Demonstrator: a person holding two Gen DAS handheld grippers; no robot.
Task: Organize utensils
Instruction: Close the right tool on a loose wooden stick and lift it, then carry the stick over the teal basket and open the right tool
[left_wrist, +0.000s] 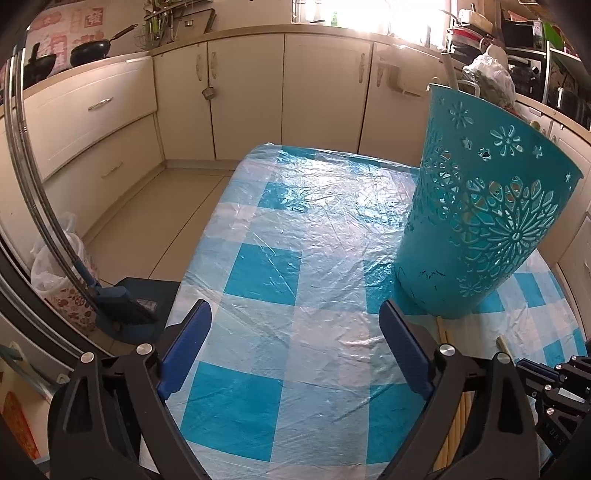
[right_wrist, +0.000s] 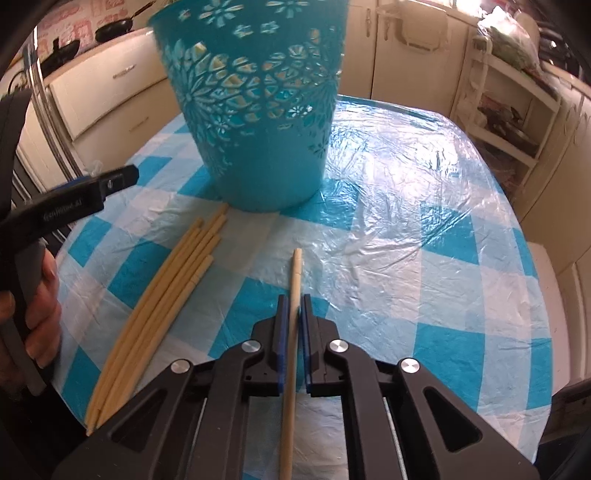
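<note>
Teal basket w/ cut-out flower pattern showing pale thru the holes. Tablecloth showing blue & white checks under clear plastic. Chopsticks looking pale tan. Grippers black w/ blue pads. Far cabinets showing cream.

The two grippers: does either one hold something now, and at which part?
The right gripper is shut on a single chopstick, gripping it along its shaft, short of the far tip. The left gripper is open and holds nothing.

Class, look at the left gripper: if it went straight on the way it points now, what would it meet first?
Probably the checked tablecloth: the open left gripper tilts down at bare cloth. The teal basket stands to its right, seemingly off that line.
</note>
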